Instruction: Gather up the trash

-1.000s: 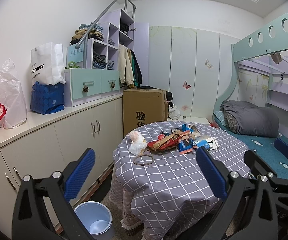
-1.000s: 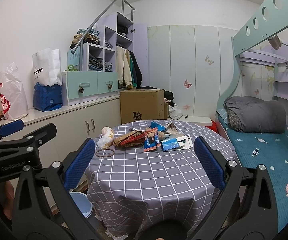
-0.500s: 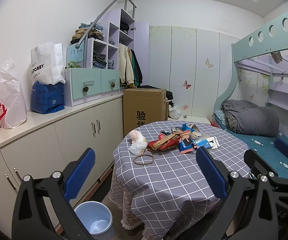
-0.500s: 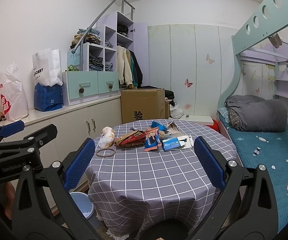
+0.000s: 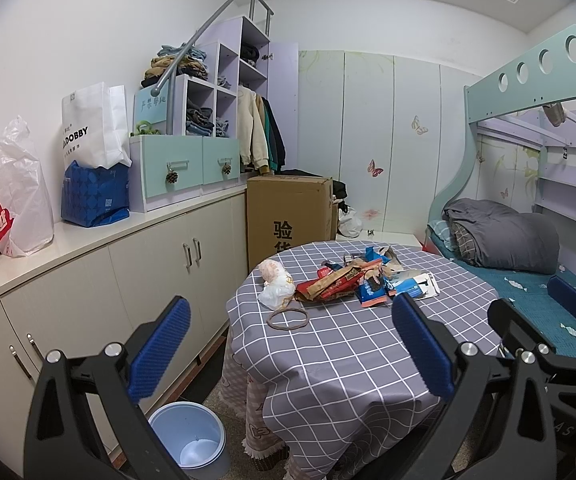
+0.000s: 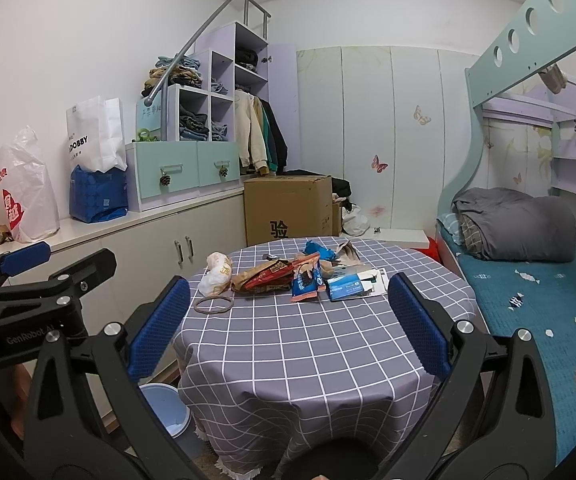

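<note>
Both the left gripper (image 5: 288,344) and right gripper (image 6: 288,320) are held wide apart and empty, aimed at the crumpled snack wrappers (image 6: 284,274) on the grey checked tablecloth (image 6: 307,344); the pale blue plastic bin (image 5: 188,440), seemingly empty, is kept beside it.

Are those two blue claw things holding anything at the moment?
No. The left gripper and the right gripper are both open and empty; the trash lies untouched on the table.

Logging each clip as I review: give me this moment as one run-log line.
phase: approach | left gripper: open, empty | right gripper: open, empty | wrapper pile: on checked tablecloth, untouched | blue bin: on floor beside table
</note>
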`<state>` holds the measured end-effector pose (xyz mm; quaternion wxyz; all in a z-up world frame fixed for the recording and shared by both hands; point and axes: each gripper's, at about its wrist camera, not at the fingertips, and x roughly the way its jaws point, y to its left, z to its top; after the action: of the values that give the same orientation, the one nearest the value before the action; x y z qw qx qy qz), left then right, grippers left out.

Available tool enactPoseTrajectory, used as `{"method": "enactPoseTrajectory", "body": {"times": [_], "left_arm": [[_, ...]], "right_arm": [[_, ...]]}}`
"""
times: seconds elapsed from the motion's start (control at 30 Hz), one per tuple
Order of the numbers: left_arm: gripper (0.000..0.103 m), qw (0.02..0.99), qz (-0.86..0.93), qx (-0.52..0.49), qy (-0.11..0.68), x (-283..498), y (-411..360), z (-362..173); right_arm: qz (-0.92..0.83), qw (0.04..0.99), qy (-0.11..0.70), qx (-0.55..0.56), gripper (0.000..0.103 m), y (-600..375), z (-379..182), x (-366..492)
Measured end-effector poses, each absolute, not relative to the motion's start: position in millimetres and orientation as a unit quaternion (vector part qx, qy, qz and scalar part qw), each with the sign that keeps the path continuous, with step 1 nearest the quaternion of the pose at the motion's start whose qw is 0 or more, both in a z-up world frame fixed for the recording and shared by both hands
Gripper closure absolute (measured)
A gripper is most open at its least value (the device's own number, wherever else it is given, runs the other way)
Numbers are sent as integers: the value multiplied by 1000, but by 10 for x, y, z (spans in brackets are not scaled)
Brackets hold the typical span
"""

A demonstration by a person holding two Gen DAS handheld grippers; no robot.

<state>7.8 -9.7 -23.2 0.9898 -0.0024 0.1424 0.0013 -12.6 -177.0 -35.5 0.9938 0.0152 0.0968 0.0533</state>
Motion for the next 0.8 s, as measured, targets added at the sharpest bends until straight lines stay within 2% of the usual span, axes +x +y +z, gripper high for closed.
{"method": "enactPoseTrajectory", "body": {"times": [0.8], "left_arm": [[4, 988, 3, 2, 156, 168, -5, -329]], "right_arm": [[57, 990, 126, 27, 6, -1816, -318, -19]]}}
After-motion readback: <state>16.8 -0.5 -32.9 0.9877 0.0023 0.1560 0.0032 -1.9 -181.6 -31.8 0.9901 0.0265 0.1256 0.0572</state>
